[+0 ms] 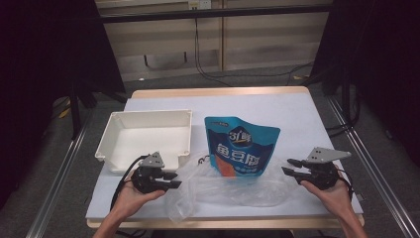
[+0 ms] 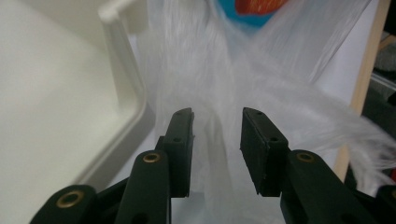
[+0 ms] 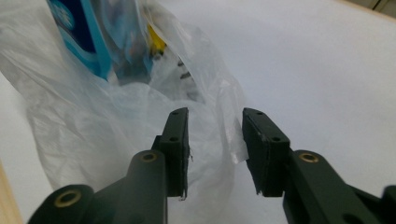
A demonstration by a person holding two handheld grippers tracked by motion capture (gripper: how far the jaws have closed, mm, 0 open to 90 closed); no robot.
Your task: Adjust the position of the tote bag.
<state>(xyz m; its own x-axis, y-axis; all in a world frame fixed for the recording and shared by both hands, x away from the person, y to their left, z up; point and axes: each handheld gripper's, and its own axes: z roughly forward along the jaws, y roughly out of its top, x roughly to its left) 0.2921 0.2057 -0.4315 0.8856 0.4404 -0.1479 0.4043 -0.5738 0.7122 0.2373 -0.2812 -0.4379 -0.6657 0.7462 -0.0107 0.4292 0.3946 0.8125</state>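
The blue printed stand-up snack pouch (image 1: 241, 148) stands upright mid-table, its base inside the crumpled clear thin plastic bag (image 1: 233, 191), just right of the white rectangular plastic tray (image 1: 143, 136). The left gripper (image 1: 173, 180) and right gripper (image 1: 291, 166) flank the bag, each with its 2 jaws parted and pressing on nothing; film lies between the jaws without being pinched. Risk: closing on 1 loose fold only could let the slippery film slide out. An uneven pull from 1 side could topple the pouch toward the tray.
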